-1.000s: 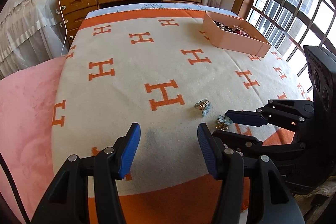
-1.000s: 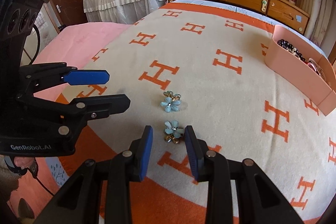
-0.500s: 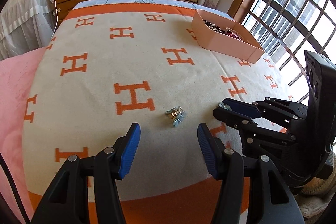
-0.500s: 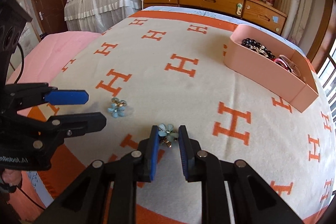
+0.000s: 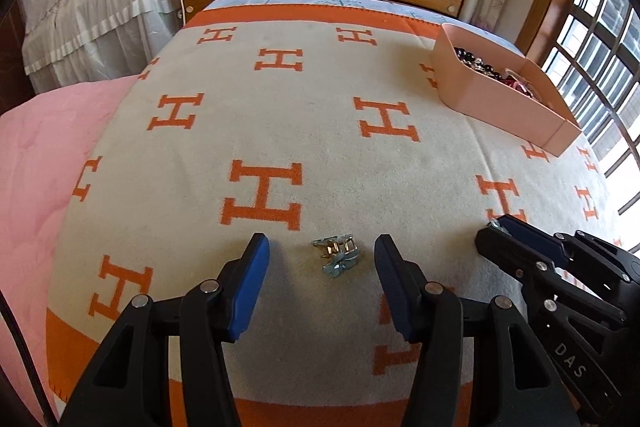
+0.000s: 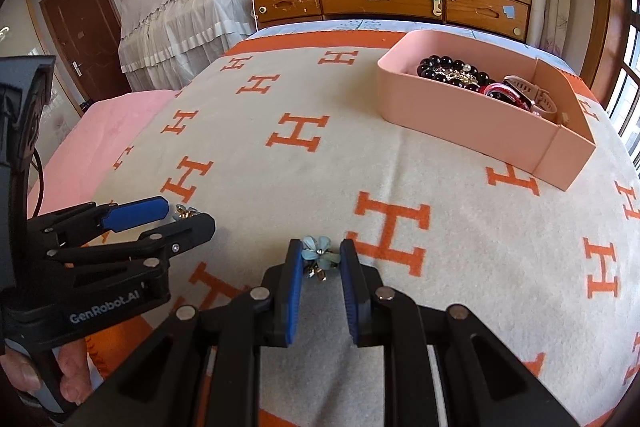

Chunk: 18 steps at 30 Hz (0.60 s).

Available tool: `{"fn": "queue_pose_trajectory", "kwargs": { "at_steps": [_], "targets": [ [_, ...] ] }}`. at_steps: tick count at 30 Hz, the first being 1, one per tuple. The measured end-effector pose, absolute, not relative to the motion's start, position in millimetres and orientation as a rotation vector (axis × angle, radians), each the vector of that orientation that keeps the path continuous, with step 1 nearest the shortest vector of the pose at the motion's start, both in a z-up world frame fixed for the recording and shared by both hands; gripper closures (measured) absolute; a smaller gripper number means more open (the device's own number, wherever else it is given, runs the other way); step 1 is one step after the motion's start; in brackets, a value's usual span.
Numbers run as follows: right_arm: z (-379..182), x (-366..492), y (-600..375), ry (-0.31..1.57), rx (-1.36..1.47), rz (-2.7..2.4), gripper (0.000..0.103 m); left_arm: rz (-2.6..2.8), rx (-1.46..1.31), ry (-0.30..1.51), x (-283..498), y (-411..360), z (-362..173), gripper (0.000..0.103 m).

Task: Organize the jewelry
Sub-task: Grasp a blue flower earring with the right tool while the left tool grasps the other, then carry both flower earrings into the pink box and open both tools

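Blue flower earring (image 6: 319,254) sits pinched between the blue pads of the right tool (image 6: 320,259), whose jaws are drawn close onto its petals; its gold fitting hangs below the petals, above the blanket (image 6: 460,267). A second blue flower earring (image 5: 337,257) lies on the blanket between the fingers of the left tool (image 5: 322,253), which stand well apart on either side of it without touching it and are closing. Seen from the right wrist, the left tool (image 6: 172,215) is off to the left of the held earring, a person's fingers (image 6: 68,373) wrapped round its handle. Beyond and to the right of the held earring stands the pink tray (image 6: 460,107), holding a black bead bracelet (image 6: 444,69), a red bangle (image 6: 500,93) and a pink watch (image 6: 534,99).
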State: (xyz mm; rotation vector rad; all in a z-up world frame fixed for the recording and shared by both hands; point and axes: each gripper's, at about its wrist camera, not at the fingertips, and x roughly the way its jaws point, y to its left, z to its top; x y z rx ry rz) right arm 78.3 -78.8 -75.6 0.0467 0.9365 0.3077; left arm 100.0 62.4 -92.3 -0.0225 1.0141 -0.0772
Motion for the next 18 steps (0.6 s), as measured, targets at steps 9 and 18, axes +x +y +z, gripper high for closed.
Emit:
{"fn": "queue_pose_trajectory", "kwargs": {
  "at_steps": [9, 18],
  "targets": [
    [-76, 77, -106, 0.924, 0.129, 0.355, 0.084, -0.07, -0.128, 0.958, 85, 61, -87, 0.082],
    [-41, 77, -152, 0.829, 0.228, 0.343, 0.084, -0.107, -0.054, 0.872, 84, 23, -40, 0.082]
  ]
}}
